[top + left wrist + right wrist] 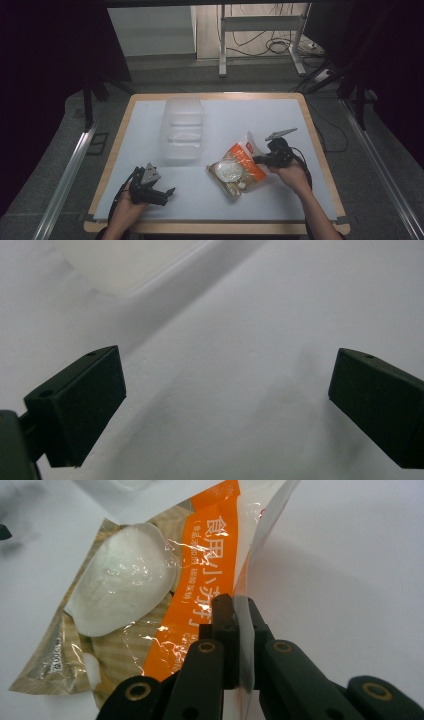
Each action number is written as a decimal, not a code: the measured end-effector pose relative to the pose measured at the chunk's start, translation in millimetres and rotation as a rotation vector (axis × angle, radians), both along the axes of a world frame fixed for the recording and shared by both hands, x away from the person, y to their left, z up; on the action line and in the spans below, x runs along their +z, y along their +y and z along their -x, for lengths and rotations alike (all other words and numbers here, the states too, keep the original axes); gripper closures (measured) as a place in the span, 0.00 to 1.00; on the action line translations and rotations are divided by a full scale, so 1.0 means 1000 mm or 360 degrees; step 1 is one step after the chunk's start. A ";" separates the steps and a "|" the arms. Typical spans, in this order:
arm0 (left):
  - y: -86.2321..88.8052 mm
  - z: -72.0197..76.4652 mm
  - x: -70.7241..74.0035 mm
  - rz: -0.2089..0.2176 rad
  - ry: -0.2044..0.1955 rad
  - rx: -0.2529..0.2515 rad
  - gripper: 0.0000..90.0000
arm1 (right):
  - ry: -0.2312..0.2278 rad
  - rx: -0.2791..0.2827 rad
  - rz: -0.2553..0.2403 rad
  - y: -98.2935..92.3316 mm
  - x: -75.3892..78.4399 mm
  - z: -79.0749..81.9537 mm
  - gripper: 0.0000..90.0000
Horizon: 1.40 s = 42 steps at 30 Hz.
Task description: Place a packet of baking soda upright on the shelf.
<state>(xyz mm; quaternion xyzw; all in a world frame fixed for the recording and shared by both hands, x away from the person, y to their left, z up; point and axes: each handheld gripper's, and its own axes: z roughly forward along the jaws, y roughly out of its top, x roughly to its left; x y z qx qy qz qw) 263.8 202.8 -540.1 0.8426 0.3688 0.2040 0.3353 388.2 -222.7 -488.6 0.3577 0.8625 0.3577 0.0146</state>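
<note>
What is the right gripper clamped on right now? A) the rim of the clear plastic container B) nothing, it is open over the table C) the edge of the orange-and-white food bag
C: in the right gripper view the right gripper has its jaws pressed together on the edge of the food bag.

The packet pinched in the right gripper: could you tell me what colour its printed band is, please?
Orange with white lettering on the packet, clearest in the right gripper view.

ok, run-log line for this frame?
right gripper: shut on bag edge | bag: on table | left gripper: open, idle | clear container: untouched
</note>
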 end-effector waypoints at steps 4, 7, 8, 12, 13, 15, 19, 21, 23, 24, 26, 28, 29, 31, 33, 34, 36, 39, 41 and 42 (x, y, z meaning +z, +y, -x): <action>0.000 0.000 0.000 0.0002 -0.0004 0.0004 0.02 | -0.0052 0.0021 -0.0035 0.001 0.009 0.005 0.99; 0.000 0.000 0.001 0.0013 -0.0013 0.0014 0.02 | -0.0091 0.0038 -0.0078 0.002 0.018 0.010 0.99; 0.000 0.000 0.001 0.0013 -0.0013 0.0014 0.02 | -0.0091 0.0038 -0.0078 0.002 0.018 0.010 0.99; 0.001 0.000 0.001 0.0008 -0.0015 0.0015 0.02 | -0.0133 0.0065 -0.0128 0.007 0.030 0.017 0.99; 0.001 0.000 0.001 0.0007 -0.0015 0.0015 0.02 | -0.0143 0.0069 -0.0133 0.009 0.033 0.019 0.99; 0.001 0.000 0.001 0.0005 -0.0015 0.0015 0.02 | -0.0158 0.0083 -0.0138 0.012 0.039 0.023 0.99; 0.001 0.000 0.001 0.0002 -0.0014 0.0014 0.02 | -0.0190 0.0121 -0.0161 0.022 0.051 0.032 0.99; 0.001 0.000 0.001 0.0003 -0.0013 0.0016 0.02 | -0.0198 0.0126 -0.0164 0.024 0.053 0.034 0.99; 0.001 0.000 0.001 0.0003 -0.0014 0.0018 0.02 | -0.0223 0.0144 -0.0167 0.028 0.059 0.037 0.99; 0.001 0.000 0.001 0.0001 -0.0017 0.0019 0.02 | -0.0229 0.0146 -0.0165 0.030 0.061 0.039 0.99; 0.001 0.000 0.000 0.0001 -0.0014 0.0018 0.02 | -0.0256 0.0164 -0.0155 0.034 0.066 0.042 0.99; 0.001 0.000 0.000 0.0000 -0.0013 0.0019 0.02 | -0.0277 0.0174 -0.0154 0.037 0.070 0.045 0.99; 0.001 0.000 0.000 -0.0001 -0.0013 0.0020 0.02 | -0.0293 0.0178 -0.0149 0.038 0.072 0.047 0.99; 0.002 0.000 0.000 -0.0001 -0.0013 0.0025 0.02 | -0.0323 0.0187 -0.0145 0.041 0.075 0.049 0.99; 0.002 0.000 0.001 0.0002 -0.0013 0.0029 0.02 | -0.0349 0.0192 -0.0140 0.044 0.078 0.051 0.99; 0.002 0.000 0.001 0.0003 -0.0013 0.0030 0.02 | -0.0360 0.0195 -0.0136 0.045 0.080 0.051 0.99; 0.002 0.000 0.001 0.0004 -0.0014 0.0031 0.02 | -0.0379 0.0207 -0.0123 0.047 0.083 0.051 0.99; 0.002 0.000 0.001 0.0004 -0.0014 0.0030 0.02 | -0.0406 0.0207 -0.0103 0.050 0.089 0.050 0.99; 0.002 0.000 0.001 0.0005 -0.0014 0.0031 0.02 | -0.0436 0.0201 -0.0085 0.052 0.093 0.048 0.99; 0.002 0.000 0.001 0.0006 -0.0014 0.0031 0.02 | -0.0456 0.0193 -0.0073 0.052 0.094 0.047 0.99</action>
